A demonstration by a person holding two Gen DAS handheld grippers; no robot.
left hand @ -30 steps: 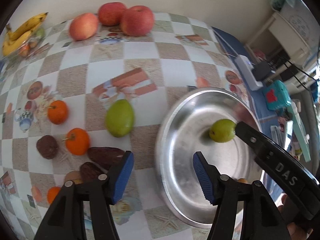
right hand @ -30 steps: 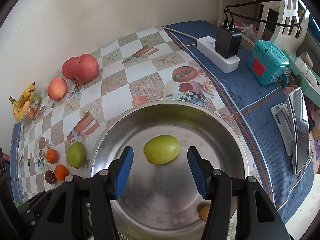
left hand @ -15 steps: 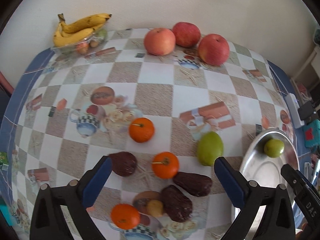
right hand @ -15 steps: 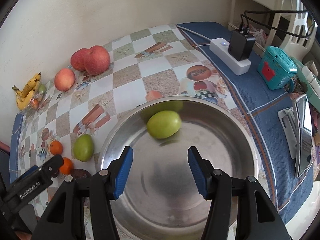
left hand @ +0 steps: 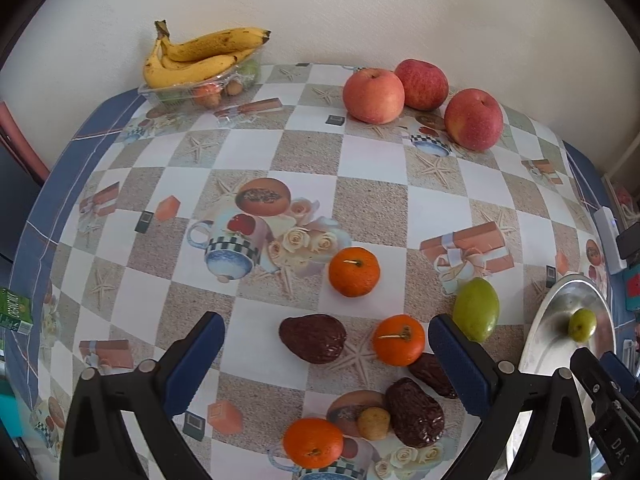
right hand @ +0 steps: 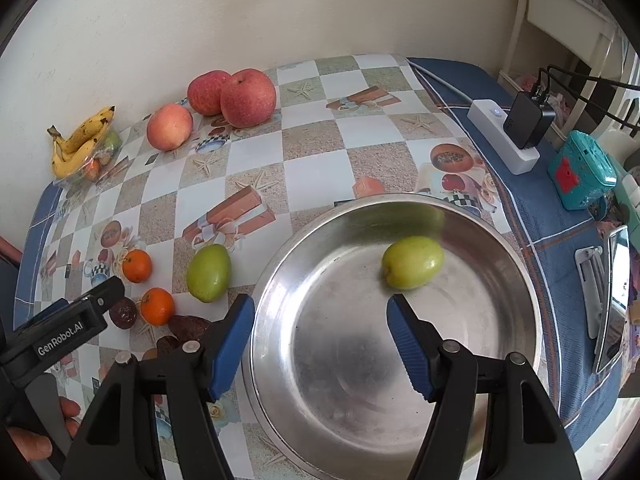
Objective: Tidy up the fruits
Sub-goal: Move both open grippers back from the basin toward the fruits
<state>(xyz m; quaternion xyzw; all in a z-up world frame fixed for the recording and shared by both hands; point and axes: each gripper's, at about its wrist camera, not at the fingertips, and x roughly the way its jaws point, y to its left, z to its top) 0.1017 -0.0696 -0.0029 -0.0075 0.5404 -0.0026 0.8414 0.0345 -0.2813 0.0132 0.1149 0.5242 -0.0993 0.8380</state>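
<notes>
The left hand-held gripper [left hand: 326,354] hovers with fingers spread wide and nothing between them over a dark brown fruit [left hand: 313,338] and an orange [left hand: 399,340] near the tabletop's [left hand: 304,160] front edge. The right hand-held gripper [right hand: 320,346], also spread apart and empty, hangs over the steel bowl [right hand: 280,360] holding one green fruit [right hand: 413,262]; another green fruit [right hand: 209,273] lies just beside the bowl.

Oranges [left hand: 398,339] and dark fruits [left hand: 313,337] crowd the near tablecloth; the checkered middle [left hand: 372,160] lies bare toward the apples [left hand: 373,96].

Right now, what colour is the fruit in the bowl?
Green. The fruit in the bowl shows best in the right wrist view.
</notes>
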